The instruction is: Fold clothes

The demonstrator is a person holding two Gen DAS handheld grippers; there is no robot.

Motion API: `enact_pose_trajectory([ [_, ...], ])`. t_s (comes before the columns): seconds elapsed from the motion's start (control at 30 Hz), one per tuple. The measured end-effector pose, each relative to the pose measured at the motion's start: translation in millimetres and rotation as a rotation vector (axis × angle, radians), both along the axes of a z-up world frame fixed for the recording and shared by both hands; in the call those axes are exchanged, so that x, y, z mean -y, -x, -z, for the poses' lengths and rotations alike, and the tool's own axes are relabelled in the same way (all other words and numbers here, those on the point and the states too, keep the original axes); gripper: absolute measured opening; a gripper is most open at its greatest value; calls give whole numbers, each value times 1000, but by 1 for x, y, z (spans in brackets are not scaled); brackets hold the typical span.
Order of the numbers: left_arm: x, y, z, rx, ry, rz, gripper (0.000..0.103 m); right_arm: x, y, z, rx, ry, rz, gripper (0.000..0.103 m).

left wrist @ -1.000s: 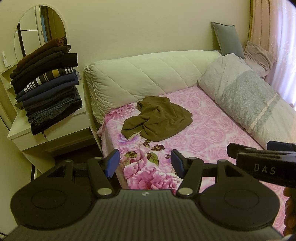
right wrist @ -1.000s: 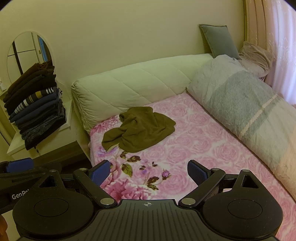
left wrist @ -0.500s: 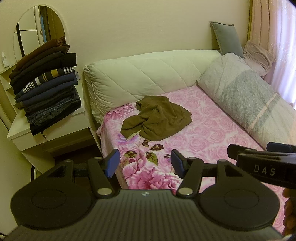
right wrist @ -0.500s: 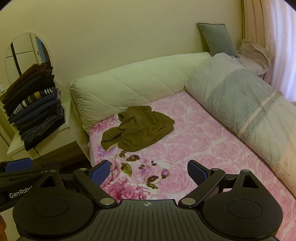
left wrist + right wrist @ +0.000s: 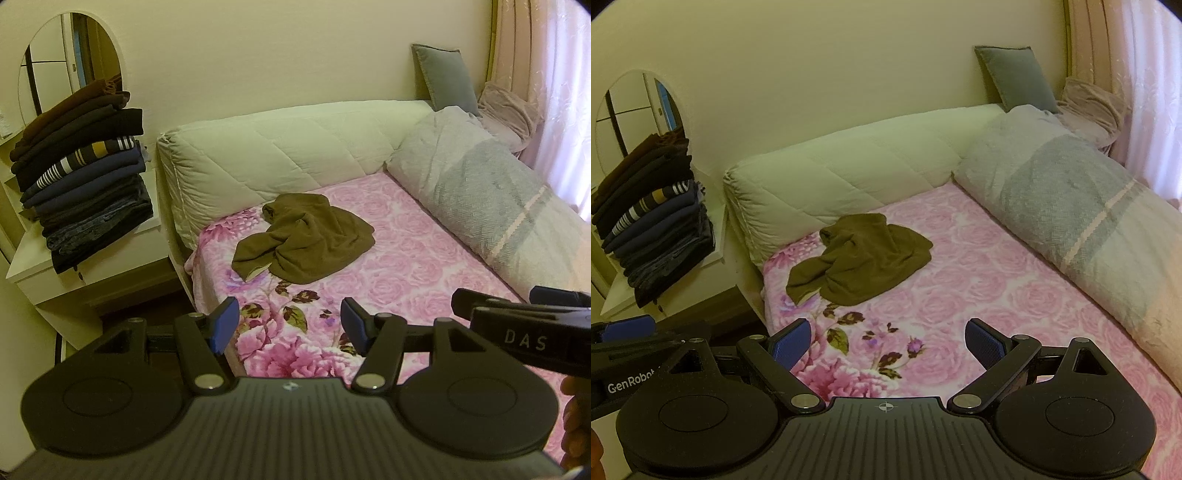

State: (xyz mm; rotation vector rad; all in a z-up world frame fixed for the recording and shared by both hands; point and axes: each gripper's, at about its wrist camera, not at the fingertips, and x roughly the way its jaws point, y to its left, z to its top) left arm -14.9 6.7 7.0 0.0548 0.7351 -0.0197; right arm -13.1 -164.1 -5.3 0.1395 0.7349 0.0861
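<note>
Both tongs hang over the near end of the bed, spread wide with nothing between the blue pads: my left tongs [image 5: 289,324] and my right tongs [image 5: 886,347] grip nothing and touch nothing. I see them side by side, the right one's arm poking into the left view. Ahead, the brown garment [image 5: 303,238] lies crumpled on the pink flowered sheet [image 5: 406,266], near the cream headboard cushion [image 5: 280,147] and close to the bed's left edge. A rolled grey quilt [image 5: 1063,206] lines the right side, leaving open sheet between it and the garment. Off the bed's left edge, a desk [image 5: 44,273] carries a stack of folded clothes [image 5: 85,177].
</note>
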Motion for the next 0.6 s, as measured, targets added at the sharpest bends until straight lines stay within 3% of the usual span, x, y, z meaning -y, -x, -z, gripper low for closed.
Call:
enact_pose_trajectory([
  [0.37,-12,-15,10,-43,5,-1,57,-4,-11,9,-27,-11,6,93],
  [0.6,-25,-42,33,-107,55,22,57,-2,-30,28,-67,-23,29,93],
])
